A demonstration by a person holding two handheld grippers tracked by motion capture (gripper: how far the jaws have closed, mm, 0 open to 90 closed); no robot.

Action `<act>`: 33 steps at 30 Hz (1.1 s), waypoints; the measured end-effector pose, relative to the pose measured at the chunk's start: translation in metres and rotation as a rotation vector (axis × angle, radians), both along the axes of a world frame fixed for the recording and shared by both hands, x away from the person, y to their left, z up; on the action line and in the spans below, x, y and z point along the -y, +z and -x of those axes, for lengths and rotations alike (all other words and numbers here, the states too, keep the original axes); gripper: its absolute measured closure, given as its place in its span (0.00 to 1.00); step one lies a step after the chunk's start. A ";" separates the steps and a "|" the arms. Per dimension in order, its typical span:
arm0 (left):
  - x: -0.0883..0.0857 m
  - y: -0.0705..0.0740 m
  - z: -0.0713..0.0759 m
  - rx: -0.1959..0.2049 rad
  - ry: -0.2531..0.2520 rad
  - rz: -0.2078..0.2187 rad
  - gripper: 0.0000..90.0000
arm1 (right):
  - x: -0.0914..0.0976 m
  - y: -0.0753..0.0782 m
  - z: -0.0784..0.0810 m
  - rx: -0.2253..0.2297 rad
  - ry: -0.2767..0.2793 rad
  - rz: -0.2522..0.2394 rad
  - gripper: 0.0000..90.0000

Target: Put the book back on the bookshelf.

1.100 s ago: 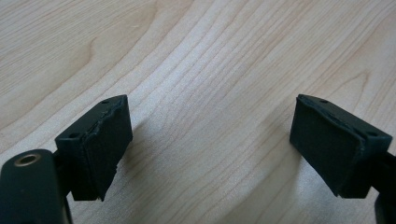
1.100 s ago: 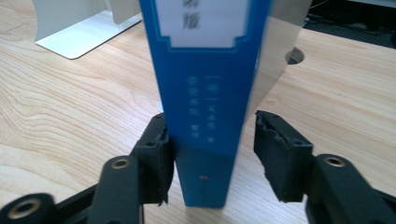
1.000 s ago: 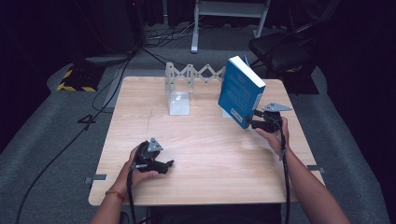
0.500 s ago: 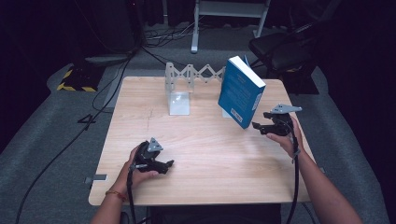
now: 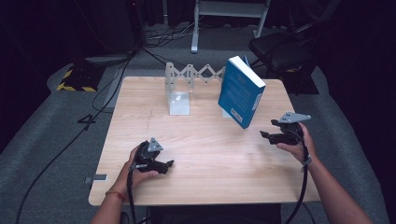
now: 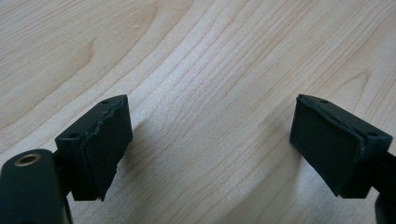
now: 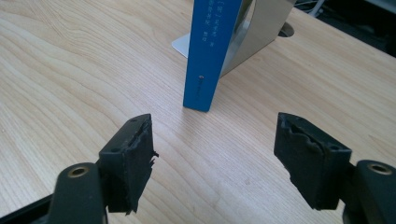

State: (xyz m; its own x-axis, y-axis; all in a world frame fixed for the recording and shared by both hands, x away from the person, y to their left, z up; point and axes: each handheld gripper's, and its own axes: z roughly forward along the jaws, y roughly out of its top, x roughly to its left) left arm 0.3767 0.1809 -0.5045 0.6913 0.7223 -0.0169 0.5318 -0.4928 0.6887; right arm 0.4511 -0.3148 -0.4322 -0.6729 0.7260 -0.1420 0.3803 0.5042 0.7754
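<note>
A blue book (image 5: 240, 93) stands on its lower edge at the back right of the wooden table (image 5: 210, 154), tilted against a metal bookend (image 7: 261, 32). In the right gripper view its spine (image 7: 212, 51) rises just beyond the jaws. My right gripper (image 5: 267, 135) hovers to the right of the book and apart from it. Its jaws have just been opening wide and eased in slightly, with nothing between them (image 7: 215, 158). My left gripper (image 5: 167, 165) rests open near the table's front left, over bare wood (image 6: 210, 144).
A pale zigzag folding rack (image 5: 191, 74) with an upright plate (image 5: 179, 102) stands at the back middle. A dark chair (image 5: 280, 46) and a stand's legs (image 5: 229, 9) lie behind the table. Cables (image 5: 107, 93) cross the grey floor at the left.
My right gripper has let go of the book's lower corner and drawn back to the right, rising a little. The book stays leaning in place. The left gripper has not moved.
</note>
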 end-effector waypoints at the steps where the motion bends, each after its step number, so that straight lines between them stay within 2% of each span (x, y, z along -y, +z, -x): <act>1: 0.000 0.000 0.000 0.000 0.000 0.000 0.15 | 0.001 0.000 0.002 0.008 0.002 0.006 0.33; 5: 0.000 0.000 0.000 0.000 0.001 0.000 0.15 | 0.006 0.000 0.008 0.018 0.001 -0.004 0.33; 7: 0.000 0.000 0.000 0.001 0.000 -0.001 0.15 | 0.008 -0.003 0.012 0.012 0.002 0.015 0.33; 11: 0.000 0.000 0.000 0.001 0.002 -0.001 0.15 | 0.013 -0.009 0.018 0.003 0.004 0.022 0.33; 15: 0.000 0.000 0.000 0.005 0.002 -0.004 0.15 | 0.017 -0.016 0.027 0.008 0.006 0.062 0.32; 22: 0.000 0.000 0.001 0.005 0.009 -0.003 0.15 | 0.032 -0.036 0.044 -0.020 0.009 0.077 0.33; 26: 0.000 0.000 0.001 0.004 0.010 -0.003 0.15 | 0.044 -0.046 0.054 -0.037 0.006 0.057 0.33; 28: 0.000 0.000 0.001 0.004 0.009 -0.003 0.15 | 0.052 -0.050 0.059 -0.043 -0.013 0.041 0.33; 33: 0.000 0.000 0.001 0.005 0.010 -0.003 0.15 | 0.072 -0.061 0.071 -0.086 -0.038 -0.006 0.33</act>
State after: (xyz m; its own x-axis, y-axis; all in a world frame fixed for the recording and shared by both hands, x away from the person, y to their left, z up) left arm 0.3756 0.1811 -0.5044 0.6844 0.7291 -0.0120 0.5334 -0.4894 0.6899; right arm 0.3798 -0.3872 -0.4934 -0.6542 0.7520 -0.0807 0.4646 0.4838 0.7417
